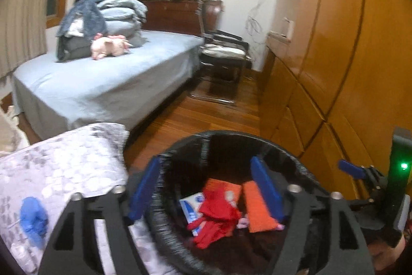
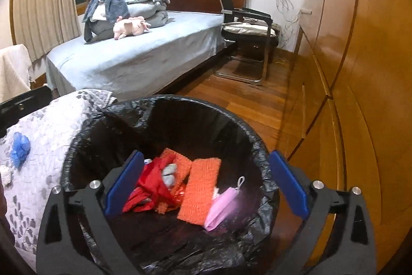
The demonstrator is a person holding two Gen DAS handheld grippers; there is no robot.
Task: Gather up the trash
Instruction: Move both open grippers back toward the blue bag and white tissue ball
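Observation:
A black-lined trash bin [image 1: 164, 223] [image 2: 260, 146] stands on the floor beside a patterned grey cloth surface. In it lie red crumpled material [image 1: 219, 213] [image 2: 152, 184], orange rectangular pieces [image 1: 257, 208] [image 2: 200, 192], a blue-white packet [image 1: 191, 208] and a pink item [image 2: 222, 208]. My left gripper [image 1: 206, 190] is open over the bin and empty. My right gripper [image 2: 206, 184] is open over the bin and empty; it also shows at the right edge of the left wrist view [image 1: 352, 169]. A crumpled blue glove [image 1: 33, 221] [image 2: 20, 148] lies on the patterned cloth [image 1: 64, 164] [image 2: 46, 135].
A bed [image 1: 103, 79] [image 2: 144, 53] with folded bedding and a pink plush toy [image 1: 109, 45] [image 2: 131, 26] stands behind. A black chair [image 1: 226, 53] [image 2: 247, 27] stands by the far wall. Wooden wardrobes [image 1: 334, 43] [image 2: 360, 68] line the right side. The floor [image 2: 244, 99] is wooden.

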